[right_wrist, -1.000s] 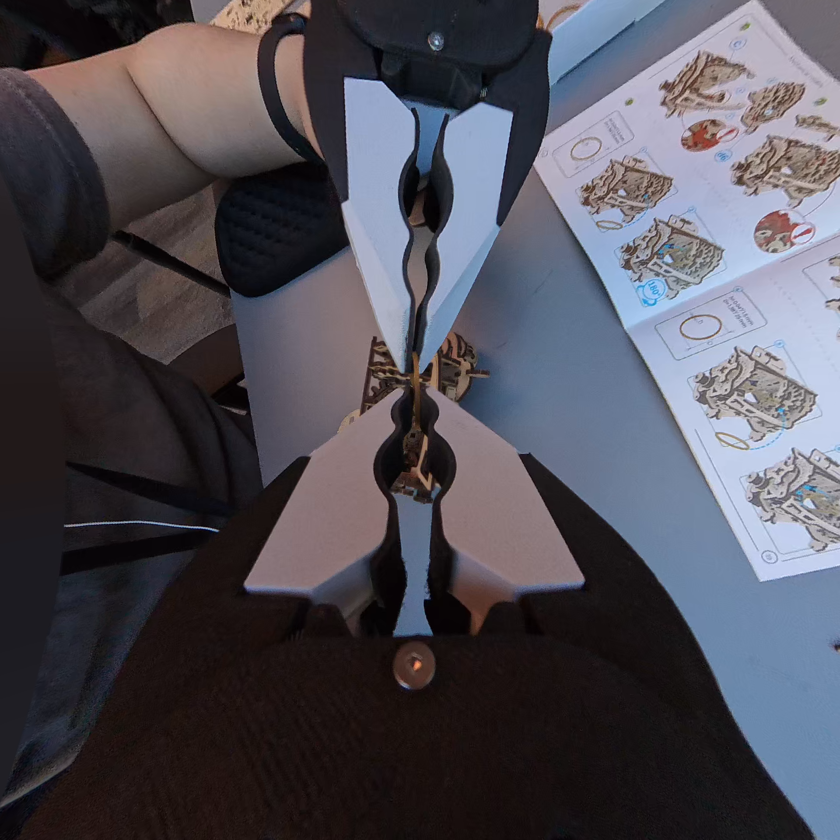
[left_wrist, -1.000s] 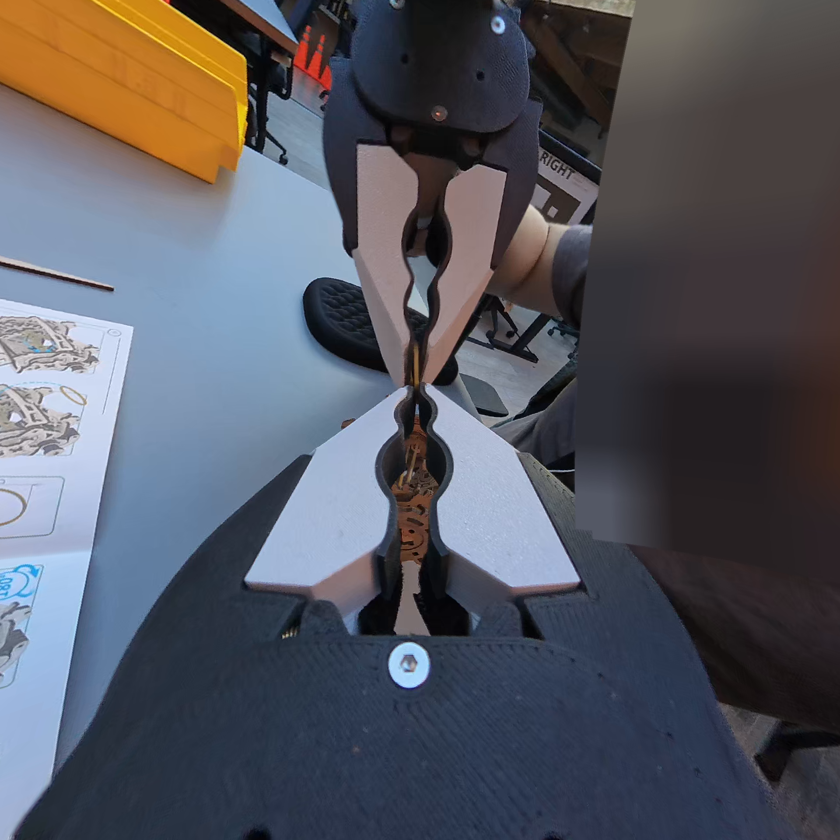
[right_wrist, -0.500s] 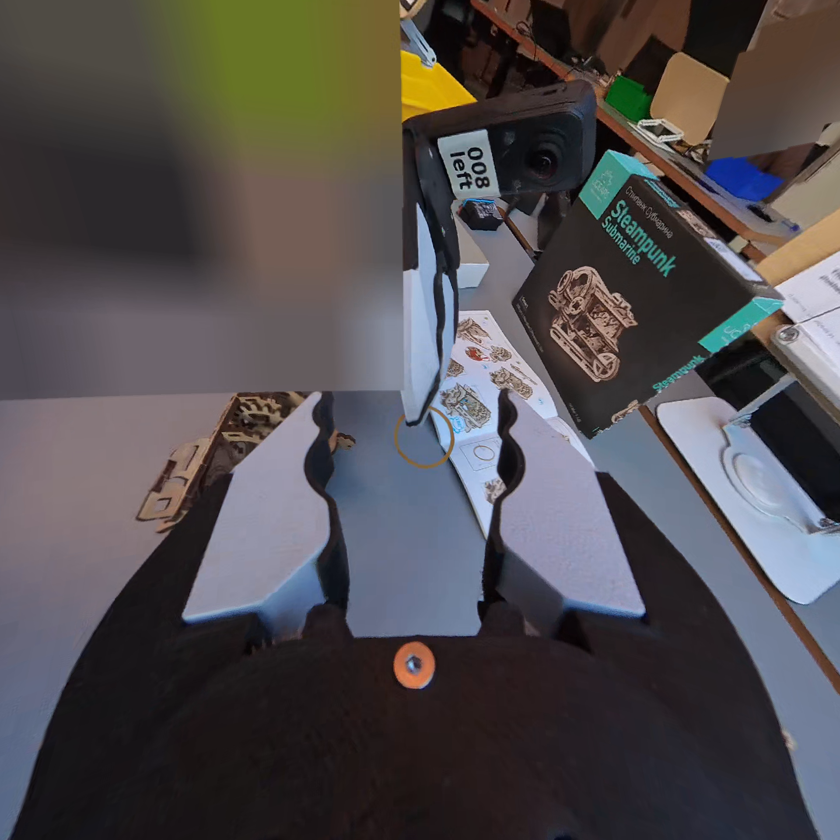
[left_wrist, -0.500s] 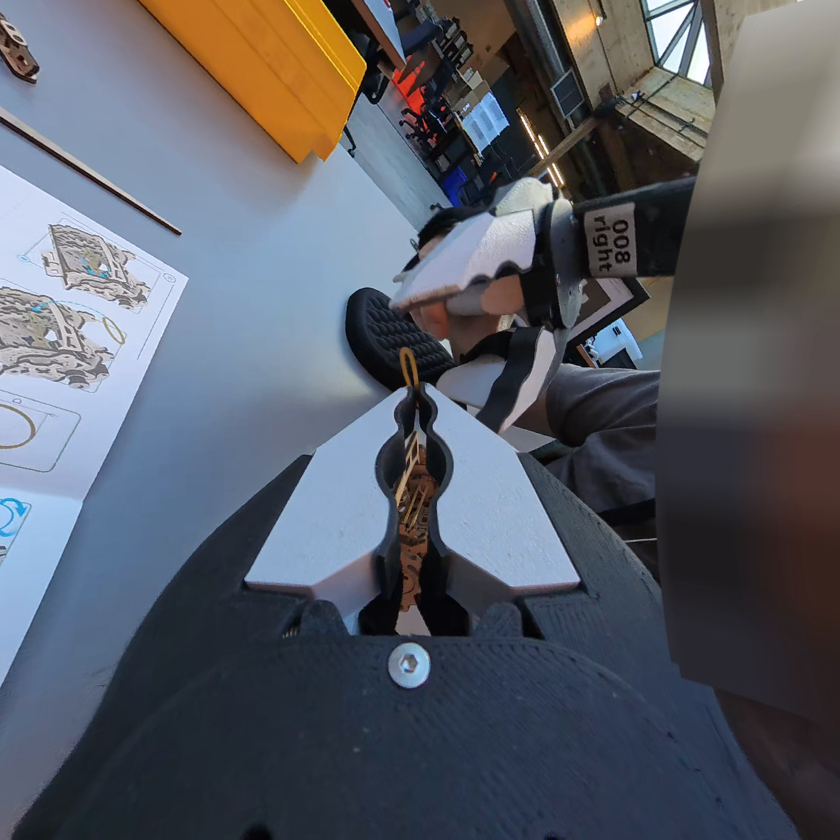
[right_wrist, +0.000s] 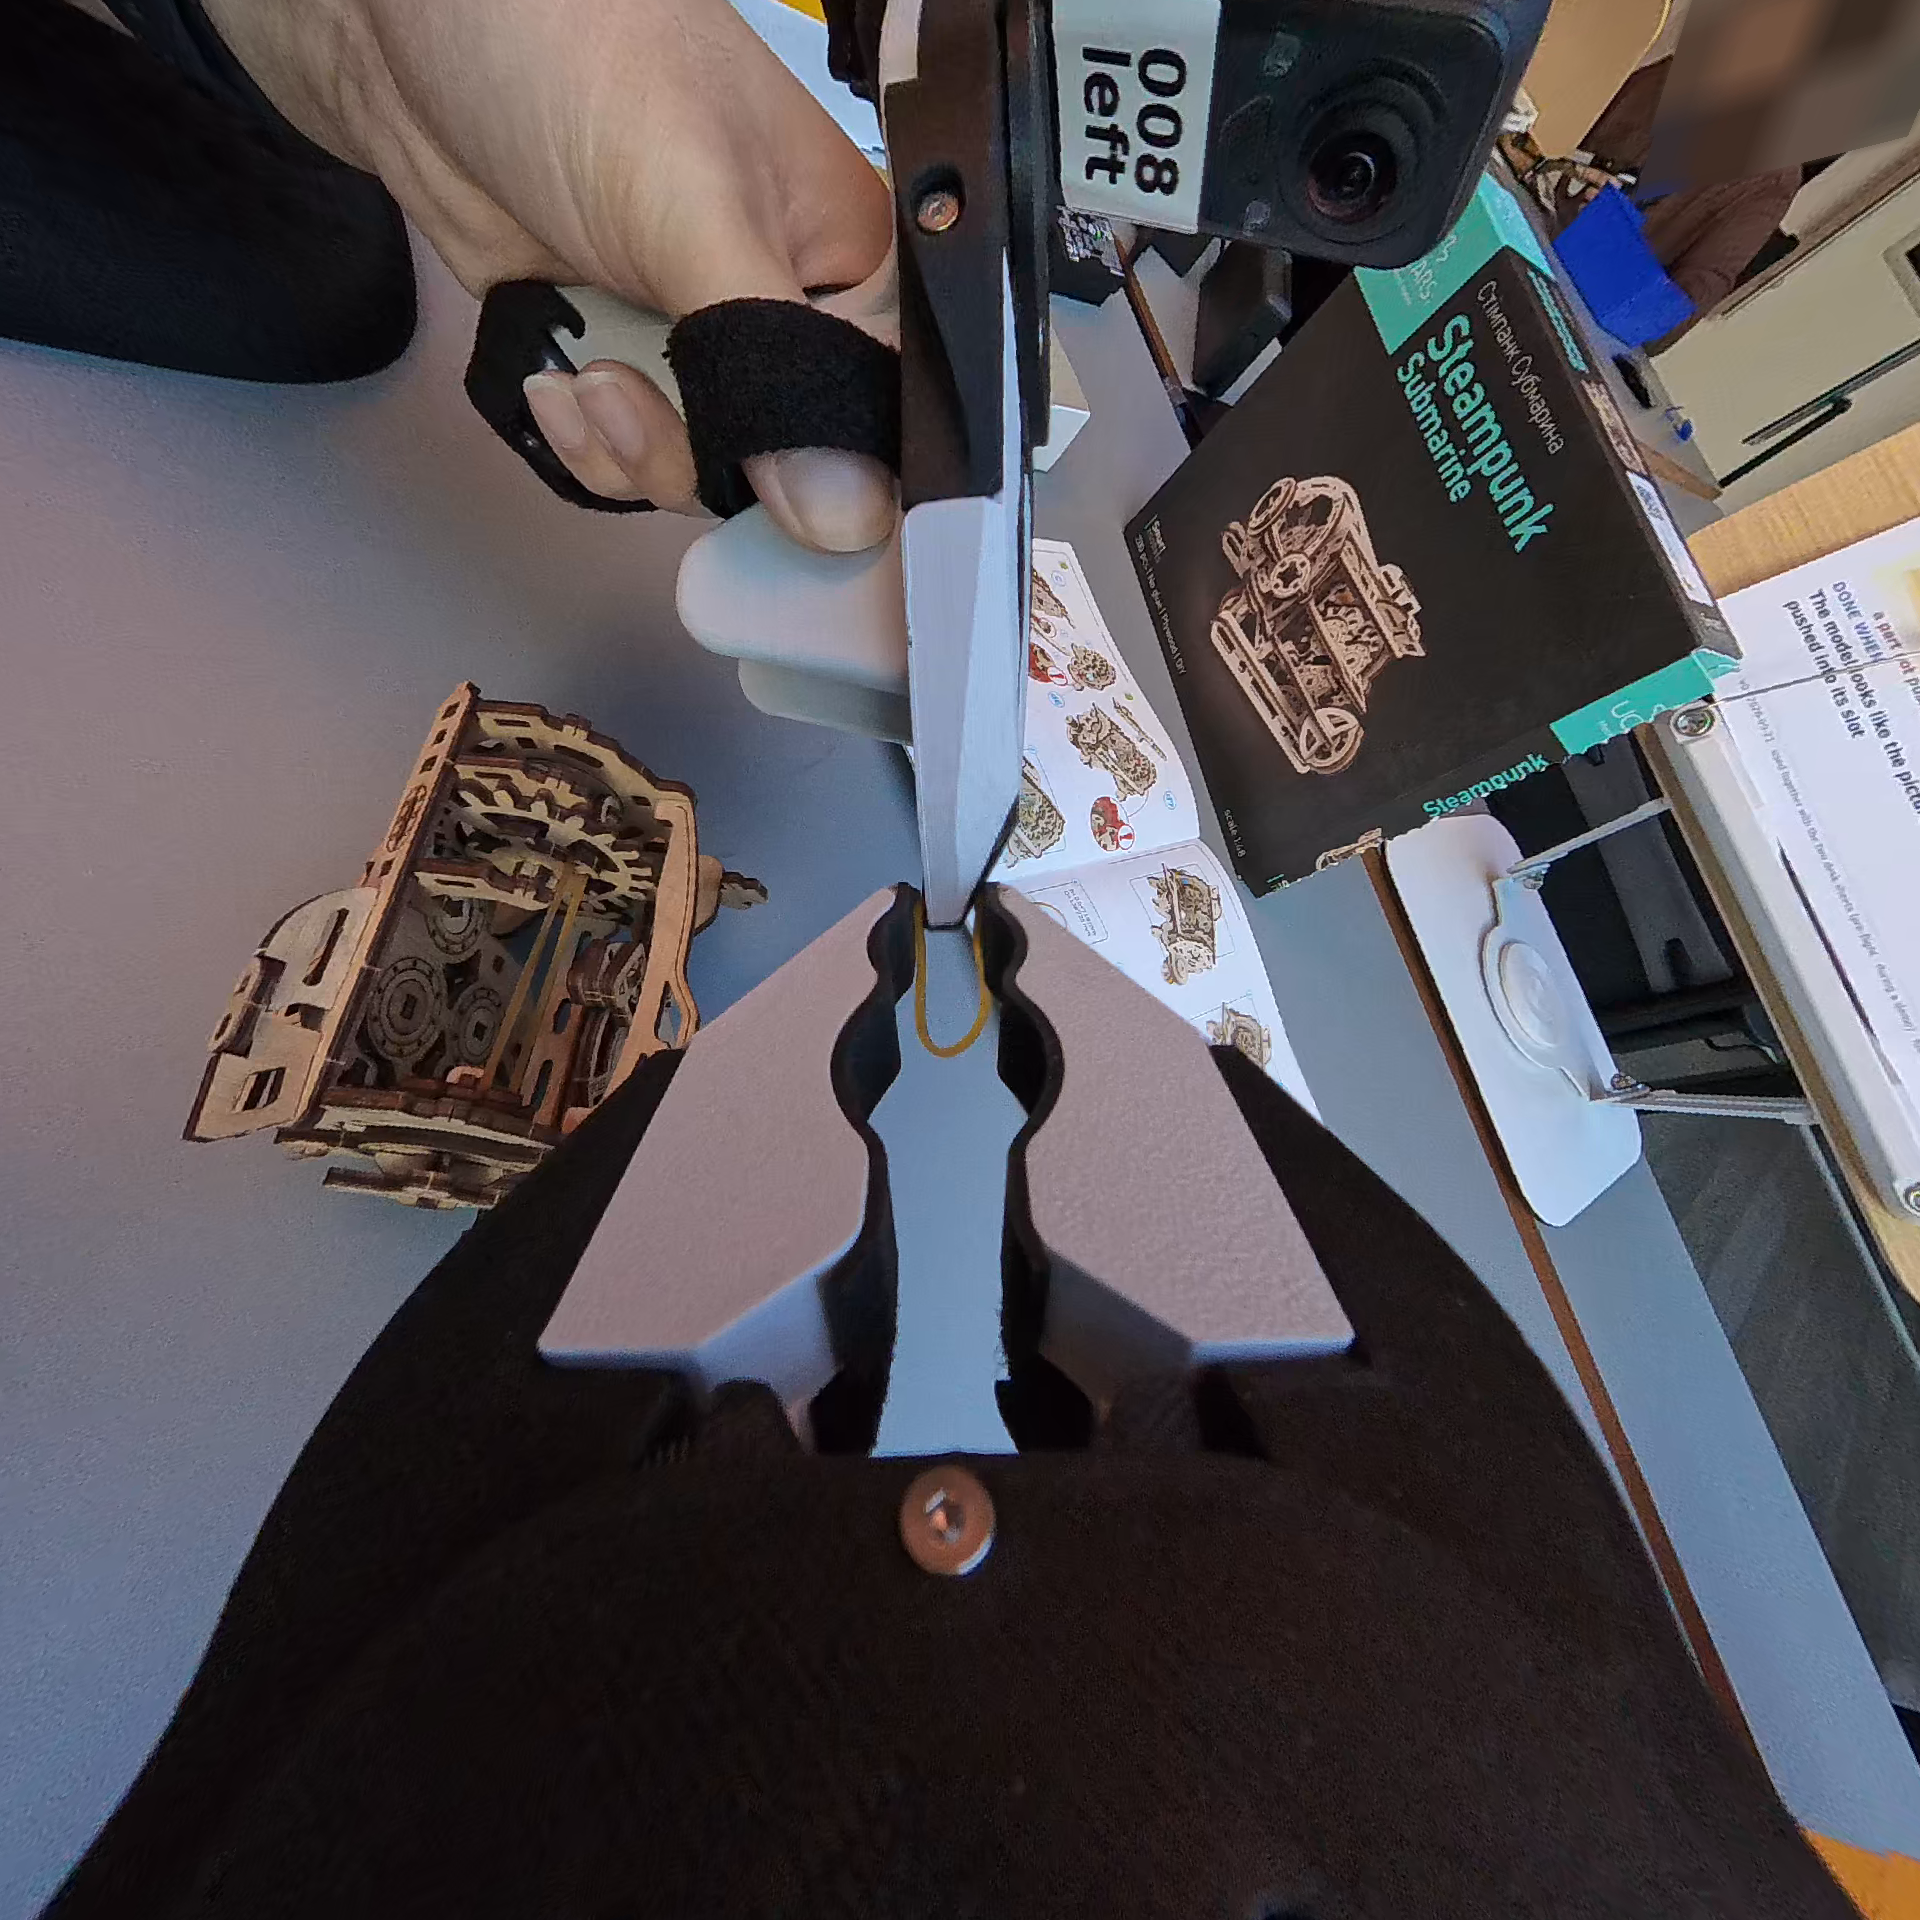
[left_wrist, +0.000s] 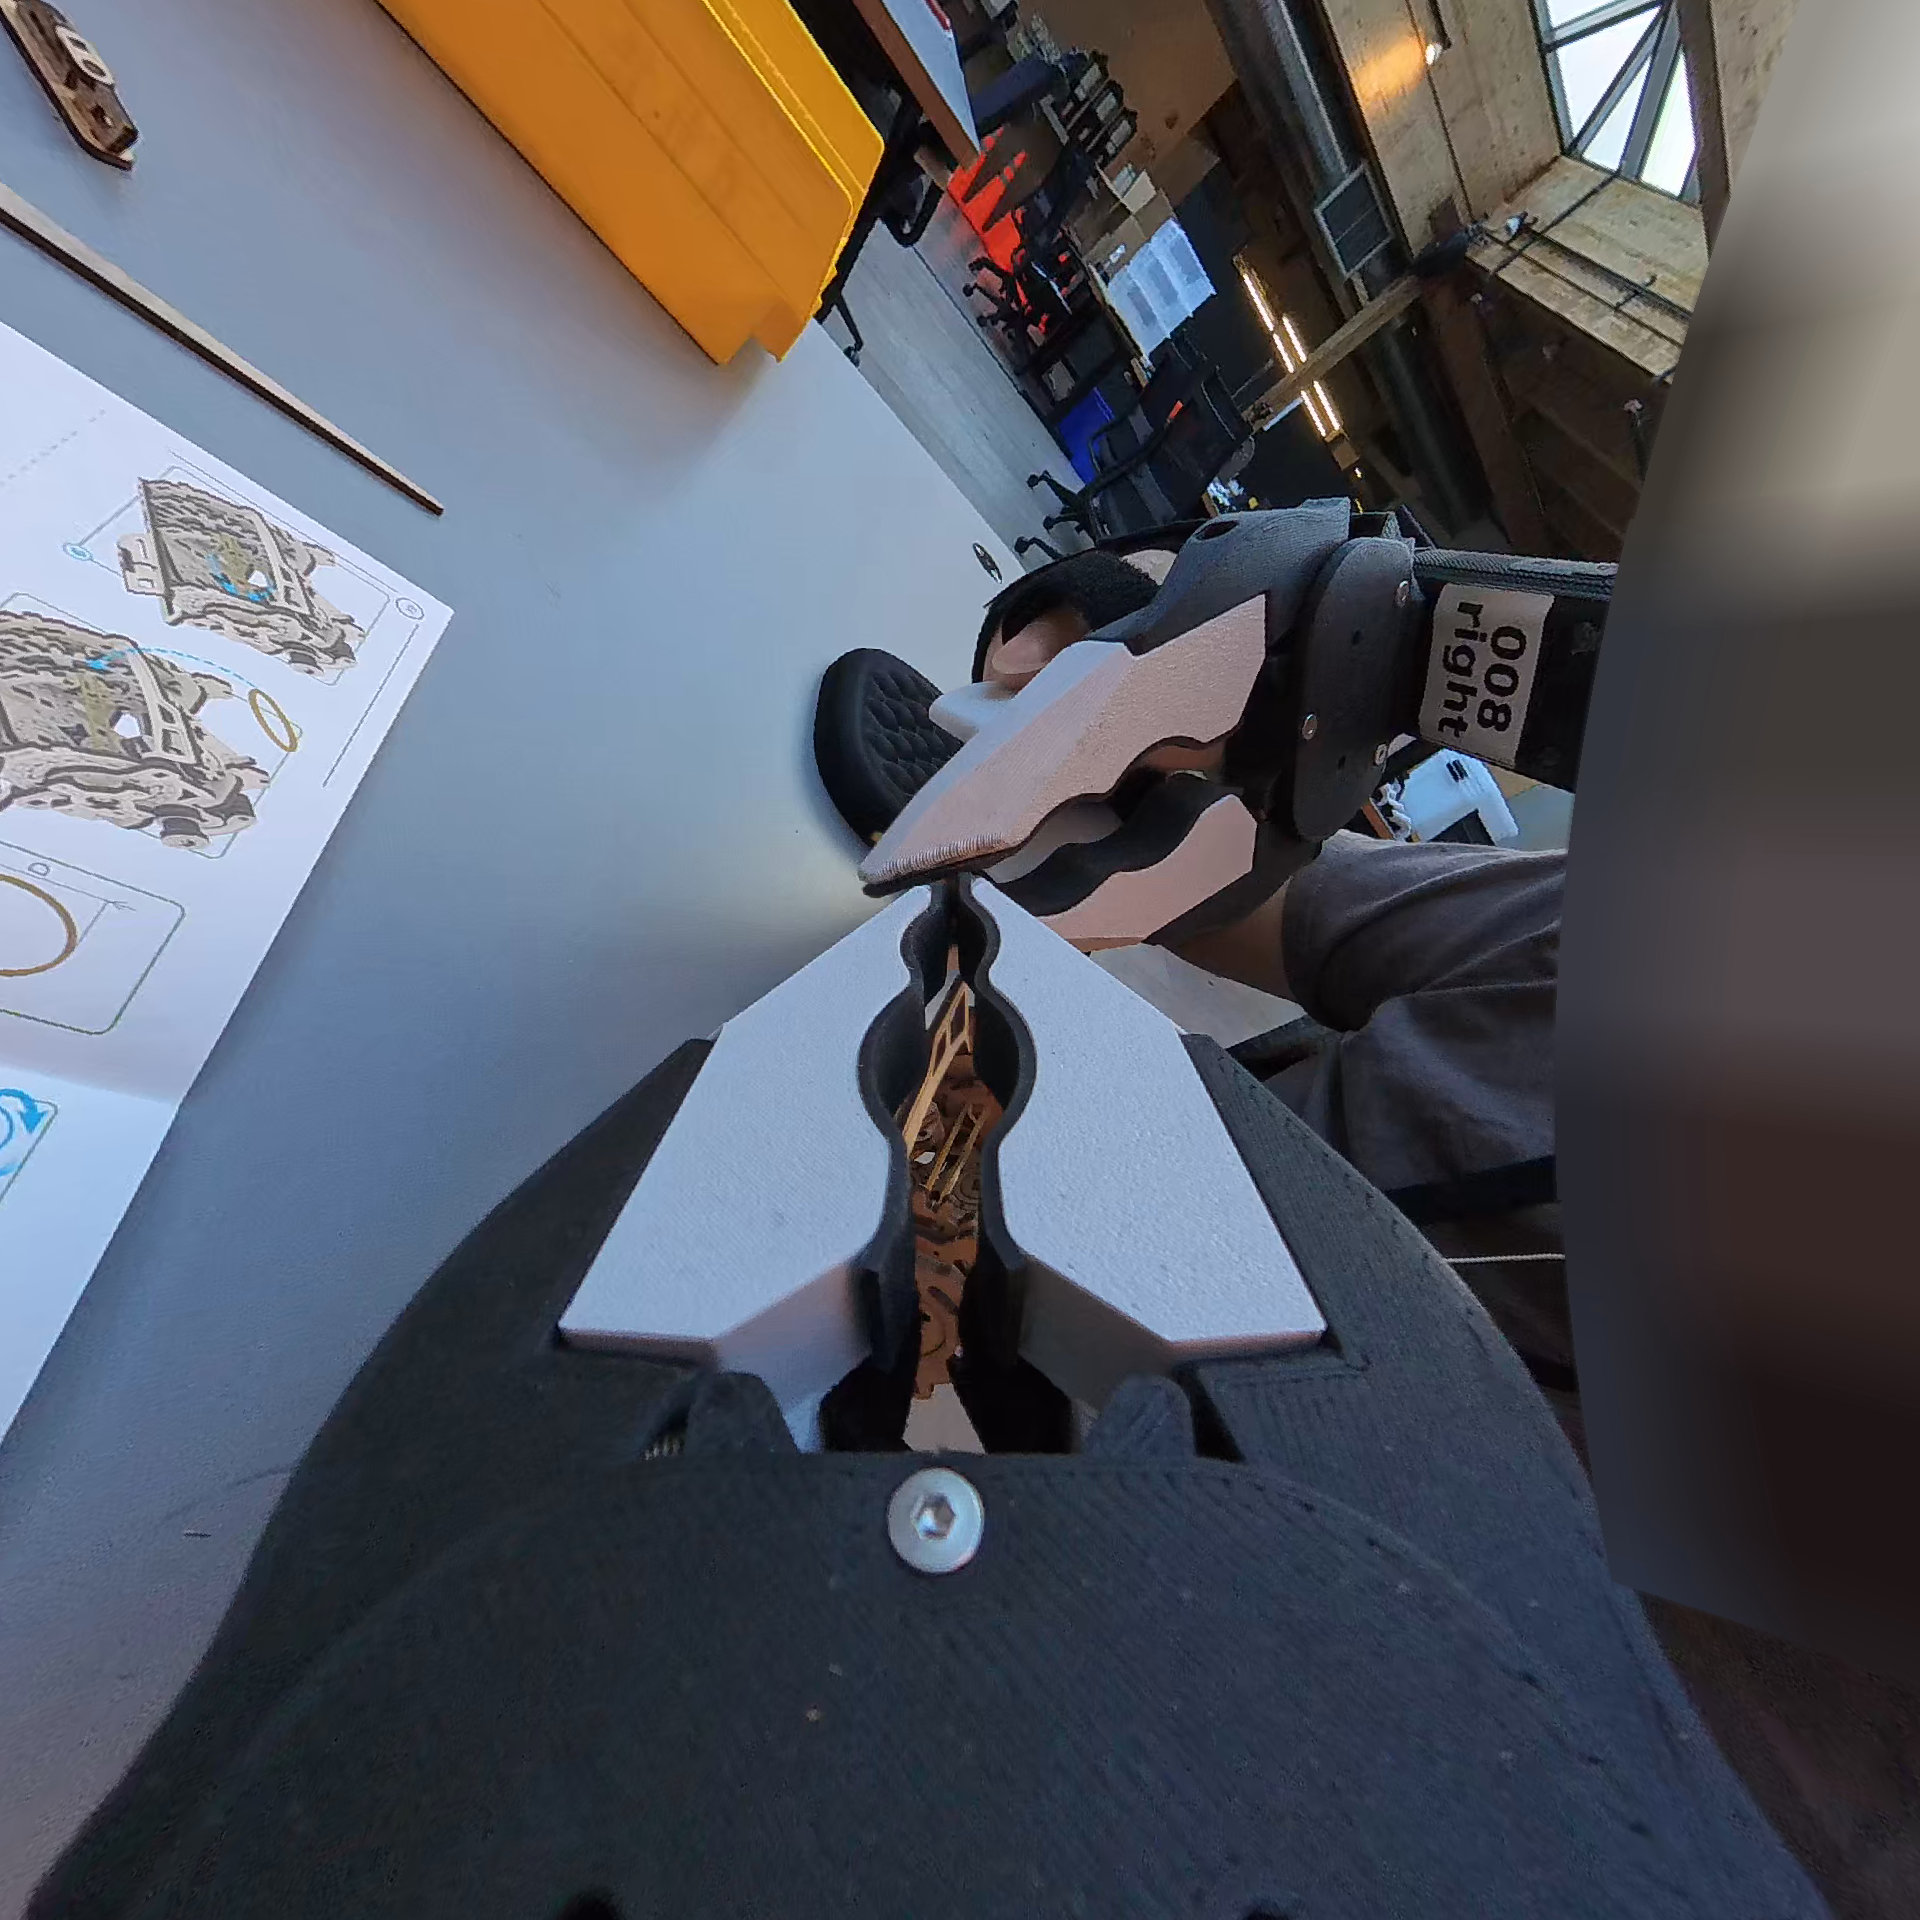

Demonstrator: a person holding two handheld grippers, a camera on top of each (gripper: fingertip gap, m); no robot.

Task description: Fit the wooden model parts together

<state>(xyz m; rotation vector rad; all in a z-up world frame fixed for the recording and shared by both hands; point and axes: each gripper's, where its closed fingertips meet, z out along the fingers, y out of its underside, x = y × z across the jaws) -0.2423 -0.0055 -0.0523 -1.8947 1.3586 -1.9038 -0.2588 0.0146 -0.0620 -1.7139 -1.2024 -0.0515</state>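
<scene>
The left gripper (left_wrist: 951, 896) is shut on a thin yellow rubber band (right_wrist: 948, 997), which hangs as a small loop from its tip. In the right wrist view it (right_wrist: 951, 914) comes down edge-on from above. The right gripper (right_wrist: 948, 914) has its jaws a narrow gap apart around the left gripper's tip and the loop. It shows side-on in the left wrist view (left_wrist: 966, 883), its tip touching mine. The half-built wooden model (right_wrist: 447, 956) stands on the grey table (right_wrist: 208, 571) to the left, untouched. Part of it shows through the left jaw gap (left_wrist: 940, 1174).
An open instruction sheet (left_wrist: 156, 727) lies on the table; it also shows in the right wrist view (right_wrist: 1122, 831). A black kit box (right_wrist: 1403, 582) stands at the right, with a white tray (right_wrist: 1507, 997) beside it. A yellow bin (left_wrist: 644, 156), a thin wooden strip (left_wrist: 208, 343) and a black pad (left_wrist: 883, 727) are further off. The tips of both grippers are at nearly the same place.
The right gripper let go of the band, opened wide and swung round. It has now come back and narrowed its jaws around the left gripper's tip and the loop. The left gripper stayed shut.
</scene>
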